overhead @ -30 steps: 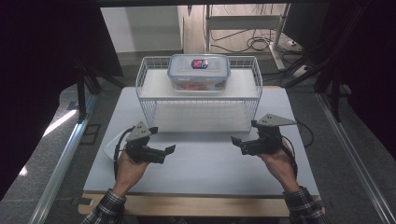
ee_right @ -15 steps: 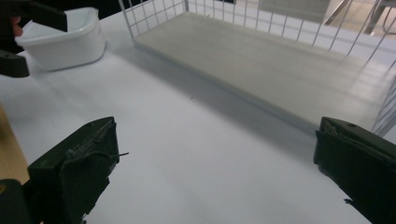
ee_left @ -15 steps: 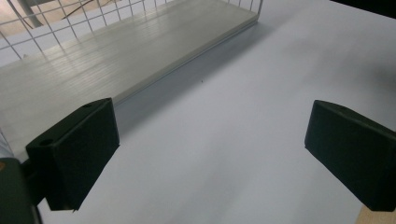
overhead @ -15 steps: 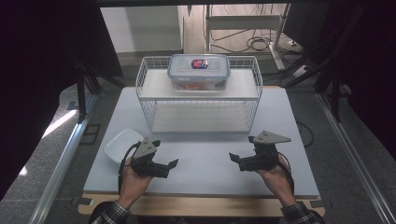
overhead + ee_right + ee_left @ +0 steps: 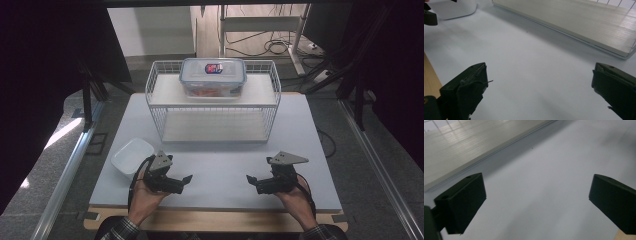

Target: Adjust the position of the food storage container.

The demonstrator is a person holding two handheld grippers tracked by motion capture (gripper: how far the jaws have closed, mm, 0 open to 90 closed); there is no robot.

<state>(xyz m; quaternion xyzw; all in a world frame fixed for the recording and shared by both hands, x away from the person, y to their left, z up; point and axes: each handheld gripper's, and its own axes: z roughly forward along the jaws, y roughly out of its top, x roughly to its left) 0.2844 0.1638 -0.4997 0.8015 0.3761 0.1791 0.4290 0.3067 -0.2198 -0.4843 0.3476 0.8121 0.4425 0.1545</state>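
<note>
The left gripper (image 5: 184, 180) and the right gripper (image 5: 252, 181) are black, and each one has a grey plate on top. The tabletop (image 5: 220, 165) is pale grey, with a light wood strip at its near edge. The bowl (image 5: 131, 155) near the left edge is white. The wire rack (image 5: 212, 102) at the far edge is white, with cream shelves. The food box (image 5: 213, 76) is clear, with a blue-grey rim, a red and blue label on the lid and something orange inside. The sleeves (image 5: 120, 231) are checked, dark with light lines.
</note>
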